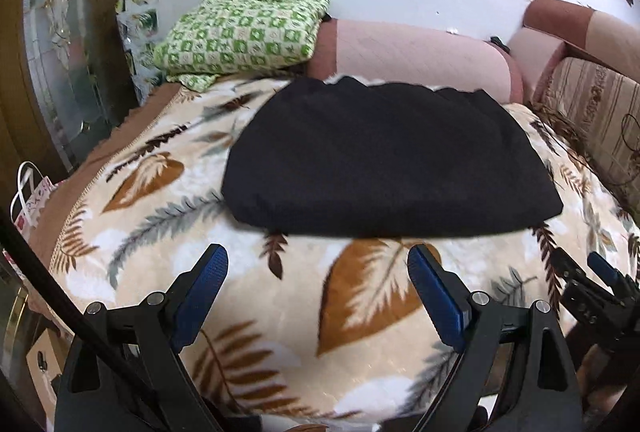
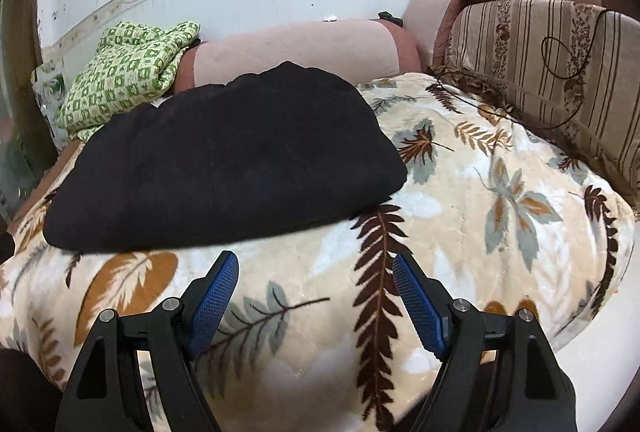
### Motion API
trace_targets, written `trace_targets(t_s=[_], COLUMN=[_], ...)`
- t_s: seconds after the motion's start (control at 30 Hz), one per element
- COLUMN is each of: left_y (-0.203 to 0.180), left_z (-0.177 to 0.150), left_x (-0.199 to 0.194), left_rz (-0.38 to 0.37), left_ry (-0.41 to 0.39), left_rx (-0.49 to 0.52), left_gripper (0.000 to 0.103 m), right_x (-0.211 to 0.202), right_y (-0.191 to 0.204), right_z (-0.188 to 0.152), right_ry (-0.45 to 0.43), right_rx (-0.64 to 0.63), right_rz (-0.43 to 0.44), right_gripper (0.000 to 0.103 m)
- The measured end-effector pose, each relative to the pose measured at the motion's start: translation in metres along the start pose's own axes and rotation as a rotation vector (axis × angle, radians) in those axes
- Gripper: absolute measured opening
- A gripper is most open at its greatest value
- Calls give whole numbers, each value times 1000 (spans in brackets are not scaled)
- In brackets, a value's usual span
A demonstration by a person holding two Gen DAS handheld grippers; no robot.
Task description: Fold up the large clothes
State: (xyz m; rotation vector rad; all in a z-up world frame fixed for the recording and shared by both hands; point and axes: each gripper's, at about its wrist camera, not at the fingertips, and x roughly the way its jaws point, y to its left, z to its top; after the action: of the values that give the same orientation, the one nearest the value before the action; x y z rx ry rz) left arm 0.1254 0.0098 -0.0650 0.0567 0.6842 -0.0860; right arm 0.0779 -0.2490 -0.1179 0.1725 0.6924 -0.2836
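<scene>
Left tongs point(image 1: 318, 264): spread wide, empty, over the leaf-print blanket point(image 1: 280, 312).
Right tongs point(image 2: 316, 272): spread wide, empty.
Black garment point(image 1: 384, 160): folded flat on blanket, just beyond both tongs.
Green checked cloth point(image 1: 240, 28): behind, against the pink bolster point(image 1: 420, 52).

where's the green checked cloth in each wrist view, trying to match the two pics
Left wrist: the green checked cloth sits upper left of centre, bunched at the wall beyond the black folded garment.
Right wrist: the green checked cloth lies at the left edge, mid-height, behind the garment's far left corner.
Shared landmark: the pink bolster along the wall, directly right of the cloth in both views.
</scene>
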Motion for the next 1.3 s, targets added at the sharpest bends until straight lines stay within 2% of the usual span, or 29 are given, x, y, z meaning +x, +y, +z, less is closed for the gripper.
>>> trace_targets(t_s=[0.23,0.43,0.97,1.3], left_y=[-4,-5,-11,-21], left_z=[-7,-11,-20,-30], left_x=[4,9,21,15], left_rz=[29,56,57,87], left_ry=[31,38,78,44], left_rx=[3,5,16,55], left_gripper=[91,91,91,91], right_x=[-3,2,7,4], right_y=[8,10,15,20], right_z=[-6,-11,-16,-18], right_ry=[-41,-23,-14,-42], right_rx=[-68,-78,-111,-154], right_rz=[-36,-38,-56,-78], right_gripper=[83,83,83,84])
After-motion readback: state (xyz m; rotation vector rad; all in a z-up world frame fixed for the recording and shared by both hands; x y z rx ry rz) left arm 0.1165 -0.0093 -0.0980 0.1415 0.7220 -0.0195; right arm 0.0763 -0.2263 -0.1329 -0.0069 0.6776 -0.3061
